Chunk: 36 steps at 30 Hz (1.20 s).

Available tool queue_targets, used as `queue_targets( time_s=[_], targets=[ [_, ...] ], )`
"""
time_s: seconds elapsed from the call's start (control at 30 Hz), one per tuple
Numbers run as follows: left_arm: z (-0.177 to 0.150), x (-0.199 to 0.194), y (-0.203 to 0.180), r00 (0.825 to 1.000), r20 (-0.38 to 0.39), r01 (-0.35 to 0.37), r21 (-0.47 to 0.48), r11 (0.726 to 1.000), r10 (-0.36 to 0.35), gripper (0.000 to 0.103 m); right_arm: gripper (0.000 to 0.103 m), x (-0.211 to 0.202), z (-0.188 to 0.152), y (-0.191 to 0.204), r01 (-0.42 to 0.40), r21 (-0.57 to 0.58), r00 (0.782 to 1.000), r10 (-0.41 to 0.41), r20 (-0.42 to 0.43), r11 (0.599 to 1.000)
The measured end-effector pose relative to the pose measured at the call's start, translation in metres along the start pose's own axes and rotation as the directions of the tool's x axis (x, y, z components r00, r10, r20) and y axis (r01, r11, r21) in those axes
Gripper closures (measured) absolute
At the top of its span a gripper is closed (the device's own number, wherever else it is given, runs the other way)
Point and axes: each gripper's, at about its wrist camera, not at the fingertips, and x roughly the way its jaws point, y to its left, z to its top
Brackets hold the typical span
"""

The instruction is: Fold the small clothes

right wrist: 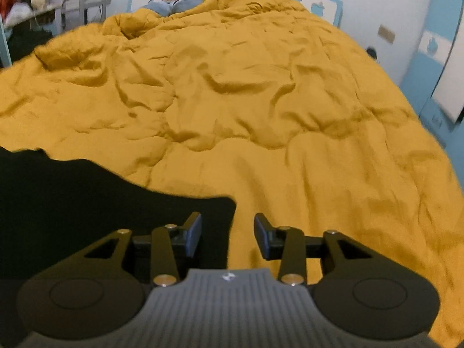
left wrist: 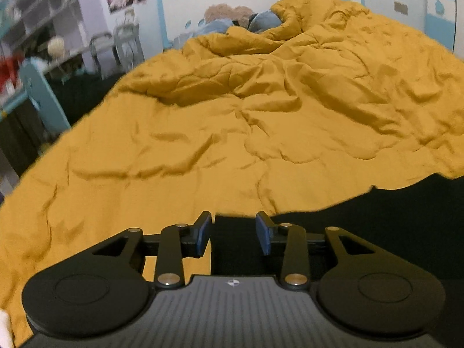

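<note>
**user_a:** Left gripper first: its jaws stand partly apart, blue pads showing, and nothing is pinched between them. It hangs tilted down right over the near-left corner of the black garment, which lies flat on the mustard quilt at the near end of the bed. The cloth's edge runs just past the fingertips; can't tell if the tips actually touch it.

**user_b:** Agreed. What's further left in that view?

**user_a:** Blurry shelves and a teal frame beside the bed, plus some metal rails further back. Far end of the bed has a blue pillow and something brown and fuzzy against the headboard, too soft to name.

**user_b:** And the right side?

**user_a:** Right gripper is about the same, jaws partway open and empty. The garment's near-right corner sits under its left finger, while the right finger is over bare quilt. So the black piece spreads between the two grippers, one at each near corner.

**user_b:** Rest of the quilt?

**user_a:** Rumpled all over, bunched up toward the far end. White-and-teal wall off to the far right.
</note>
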Motion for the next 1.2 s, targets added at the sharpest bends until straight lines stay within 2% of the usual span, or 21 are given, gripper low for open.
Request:
queue_targets(
  time_s=[0.13,0.23,0.33,0.43,0.5,0.67,0.73,0.77,0.8,0.83,0.87,0.9,0.93,0.97,1.0,1.03,1.1,1.2],
  targets=[
    [-0.012,-0.038,0.017,0.997,-0.036,0.066,-0.067,0.996,-0.069,0.055,0.067,-0.044,-0.019,-0.011,-0.092,0.102,0.994,0.097,-0.042,0.990],
    [-0.027,-0.069,0.026,0.993,-0.050,0.104,-0.087,0.991,-0.108,0.053,0.065,-0.078,-0.040,-0.021,-0.159,0.209,0.982,0.177,-0.071,0.965],
    [-0.052,-0.098,0.035,0.986,-0.069,0.144,-0.131,0.981,-0.154,0.049,0.056,-0.108,-0.072,-0.029,-0.202,0.295,0.968,0.236,-0.085,0.934],
    [-0.085,-0.120,0.044,0.984,-0.069,0.146,-0.197,0.970,-0.162,0.048,0.054,-0.128,-0.111,-0.035,-0.196,0.353,0.963,0.248,-0.107,0.915],
    [-0.109,-0.128,0.049,0.986,-0.089,0.115,-0.254,0.960,-0.142,0.048,0.053,-0.137,-0.137,-0.040,-0.176,0.398,0.964,0.240,-0.117,0.901],
    [-0.156,-0.142,0.061,0.981,-0.111,0.098,-0.411,0.906,-0.157,0.048,0.049,-0.153,-0.194,-0.054,-0.144,0.561,0.966,0.239,-0.099,0.815],
    [-0.165,-0.144,0.067,0.978,-0.092,0.118,-0.495,0.861,-0.187,0.045,0.050,-0.155,-0.214,-0.055,-0.166,0.634,0.960,0.272,-0.073,0.755],
    [-0.169,-0.144,0.070,0.975,-0.079,0.133,-0.538,0.833,-0.207,0.040,0.050,-0.156,-0.224,-0.054,-0.188,0.671,0.955,0.294,-0.046,0.717],
    [-0.173,-0.142,0.071,0.974,-0.074,0.137,-0.564,0.815,-0.214,0.039,0.051,-0.155,-0.230,-0.053,-0.200,0.690,0.953,0.300,-0.027,0.696],
    [-0.176,-0.140,0.071,0.974,-0.079,0.128,-0.578,0.806,-0.211,0.039,0.056,-0.155,-0.235,-0.049,-0.203,0.698,0.956,0.295,-0.012,0.687],
    [-0.178,-0.137,0.071,0.975,-0.090,0.114,-0.586,0.802,-0.204,0.042,0.074,-0.153,-0.236,-0.048,-0.201,0.701,0.958,0.287,-0.005,0.684],
    [-0.179,-0.134,0.070,0.975,-0.093,0.107,-0.593,0.798,-0.200,0.056,0.084,-0.153,-0.238,-0.047,-0.198,0.707,0.960,0.279,0.000,0.679],
    [-0.180,-0.131,0.069,0.976,-0.092,0.106,-0.598,0.795,-0.200,0.061,0.096,-0.152,-0.239,-0.048,-0.194,0.717,0.962,0.274,0.004,0.670],
    [-0.184,-0.133,0.069,0.978,-0.088,0.100,-0.600,0.794,-0.190,0.066,0.103,-0.156,-0.240,-0.047,-0.205,0.726,0.961,0.274,0.023,0.656],
    [-0.184,-0.134,0.068,0.981,-0.082,0.093,-0.595,0.798,-0.175,0.077,0.103,-0.163,-0.238,-0.044,-0.210,0.716,0.965,0.259,0.041,0.666],
    [-0.186,-0.138,0.068,0.984,-0.075,0.089,-0.587,0.805,-0.163,0.083,0.103,-0.173,-0.232,-0.040,-0.211,0.684,0.970,0.236,0.058,0.699],
    [-0.184,-0.140,0.068,0.985,-0.067,0.095,-0.572,0.815,-0.162,0.090,0.103,-0.191,-0.216,-0.033,-0.238,0.616,0.970,0.214,0.114,0.751],
    [-0.176,-0.142,0.064,0.987,-0.081,0.075,-0.520,0.851,-0.137,0.092,0.103,-0.210,-0.212,-0.031,-0.237,0.581,0.972,0.187,0.144,0.779]
  ],
)
